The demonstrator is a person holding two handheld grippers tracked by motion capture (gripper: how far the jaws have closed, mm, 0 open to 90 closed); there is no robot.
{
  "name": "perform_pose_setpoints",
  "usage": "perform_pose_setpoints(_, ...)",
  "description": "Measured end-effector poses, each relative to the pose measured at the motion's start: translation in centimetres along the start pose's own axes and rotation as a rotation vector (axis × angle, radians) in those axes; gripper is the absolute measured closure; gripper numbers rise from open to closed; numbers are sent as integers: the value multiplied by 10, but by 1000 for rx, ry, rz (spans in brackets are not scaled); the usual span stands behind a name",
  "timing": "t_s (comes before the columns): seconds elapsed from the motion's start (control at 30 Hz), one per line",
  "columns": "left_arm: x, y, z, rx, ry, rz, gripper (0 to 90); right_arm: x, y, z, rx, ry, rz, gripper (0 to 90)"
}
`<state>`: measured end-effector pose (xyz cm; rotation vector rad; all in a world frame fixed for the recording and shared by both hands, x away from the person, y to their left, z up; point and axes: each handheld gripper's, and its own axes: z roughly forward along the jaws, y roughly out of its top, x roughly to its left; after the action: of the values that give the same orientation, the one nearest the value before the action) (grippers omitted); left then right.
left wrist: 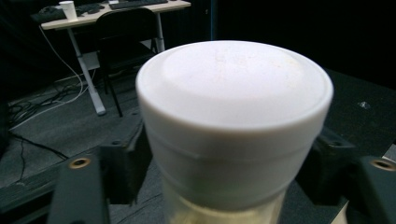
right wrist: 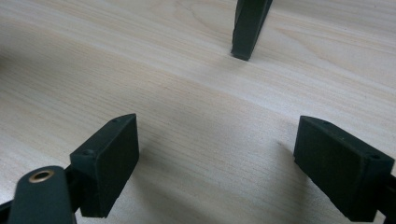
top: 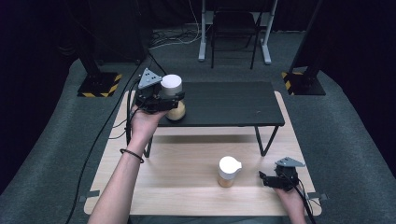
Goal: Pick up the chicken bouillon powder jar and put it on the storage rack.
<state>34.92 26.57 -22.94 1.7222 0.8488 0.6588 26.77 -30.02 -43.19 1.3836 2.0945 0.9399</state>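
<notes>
The left gripper point(top: 169, 99) is pinching a white-lidded jar point(top: 173, 95) at the left end of the black raised shelf point(top: 233, 105), close to the shelf's front edge and left corner. In the left gripper view its jaws are pressing on both sides of the jar point(left wrist: 233, 135), just under the white lid, with pale contents showing below. The rest of the shelf top to the right is lying open. A second white-lidded jar point(top: 229, 171) is standing upright on the light wooden tabletop point(top: 187, 163), in front of the shelf and near its right leg point(top: 261, 140). The right gripper point(top: 271, 179) is resting low just beside that jar, apart from it, near the table's right front corner. Its jaws are spread wide over bare wood point(right wrist: 210, 140), holding nothing, with the shelf leg point(right wrist: 248, 28) ahead. No writing is readable on either jar.
</notes>
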Motion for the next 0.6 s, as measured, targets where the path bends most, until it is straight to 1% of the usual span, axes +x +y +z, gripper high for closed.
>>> perform_pose_setpoints(0.07, 1, -2, -5, -12, 1, -12, 244, 0, 0, 0, 0, 0, 0, 131)
perform_pose_setpoints(0.1, 1, -3, -6, -14, 0, -16, 217, 0, 0, 0, 0, 0, 1, 131)
perform_pose_setpoints(0.13, 2, -3, -9, -12, 1, -18, 217, 0, 0, 0, 0, 0, 1, 131)
perform_pose_setpoints(0.2, 4, -5, -14, -5, -14, -31, 187, 0, 0, 0, 0, 0, 1, 131)
perform_pose_setpoints(0.33, 5, -12, -24, -4, -21, -38, 144, 0, 0, 0, 0, 0, 1, 131)
perform_pose_setpoints(0.5, 6, -26, -41, -16, -26, -46, 119, 0, 0, 0, 0, -1, 1, 132)
perform_pose_setpoints(0.6, 6, -32, -49, -15, -26, -43, 111, 0, 0, 0, 1, -2, 2, 131)
